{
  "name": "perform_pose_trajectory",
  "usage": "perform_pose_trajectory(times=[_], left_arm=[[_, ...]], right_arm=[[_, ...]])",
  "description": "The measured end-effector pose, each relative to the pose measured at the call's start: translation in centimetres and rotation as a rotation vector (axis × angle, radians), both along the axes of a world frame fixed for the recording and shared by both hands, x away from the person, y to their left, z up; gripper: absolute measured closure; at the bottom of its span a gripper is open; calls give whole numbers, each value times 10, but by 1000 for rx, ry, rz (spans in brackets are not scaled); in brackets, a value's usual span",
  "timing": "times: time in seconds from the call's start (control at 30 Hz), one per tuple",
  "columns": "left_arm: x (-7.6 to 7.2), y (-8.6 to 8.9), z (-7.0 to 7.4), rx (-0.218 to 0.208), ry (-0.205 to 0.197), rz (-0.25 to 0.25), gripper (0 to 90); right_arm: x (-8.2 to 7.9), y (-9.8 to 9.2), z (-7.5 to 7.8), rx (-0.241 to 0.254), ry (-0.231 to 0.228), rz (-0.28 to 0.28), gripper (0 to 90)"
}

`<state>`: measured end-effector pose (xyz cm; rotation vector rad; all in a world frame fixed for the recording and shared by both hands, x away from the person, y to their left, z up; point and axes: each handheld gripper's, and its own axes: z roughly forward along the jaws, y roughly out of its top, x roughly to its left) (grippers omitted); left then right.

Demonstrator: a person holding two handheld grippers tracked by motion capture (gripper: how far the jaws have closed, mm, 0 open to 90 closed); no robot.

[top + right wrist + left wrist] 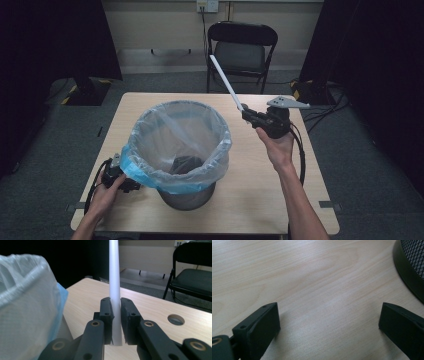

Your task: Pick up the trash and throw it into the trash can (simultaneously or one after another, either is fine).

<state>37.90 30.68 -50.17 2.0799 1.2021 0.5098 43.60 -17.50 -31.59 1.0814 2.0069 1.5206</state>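
With the right gripper clamped on the white tube and the left fingers spread empty, swing the tube toward nine o'clock, over the bin, before releasing.

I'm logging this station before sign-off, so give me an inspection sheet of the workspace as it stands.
Surface: light wooden table, with a round hole.
Job's things: white tube; mesh bin lined with a clear bag, something dark inside.
Clutter: nothing seen.
Grippers: right gripper shut on the tube, held above the table; left gripper open, low over the table beside the bin.
Cables: one trails from each gripper.
Surroundings: folding chair, wall socket, dark curtains.
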Motion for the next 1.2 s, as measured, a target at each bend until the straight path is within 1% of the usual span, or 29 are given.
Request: perform_pose_trajectory(times=[0.2,0.33,0.7,1.1,1.2], left_arm=[[0,0,0,0,0,0,28],[0,0,0,-2,-1,1,28],[0,0,0,-2,-2,1,28],[0,0,0,-1,1,0,28],[0,0,0,-2,-1,1,28]], right_arm=[[0,4,16,14,-31,22,808],[0,6,24,23,-45,33,808],[-4,18,48,28,-90,78,808],[-19,35,68,61,-126,165,808],[-23,39,71,75,-125,191,808]])
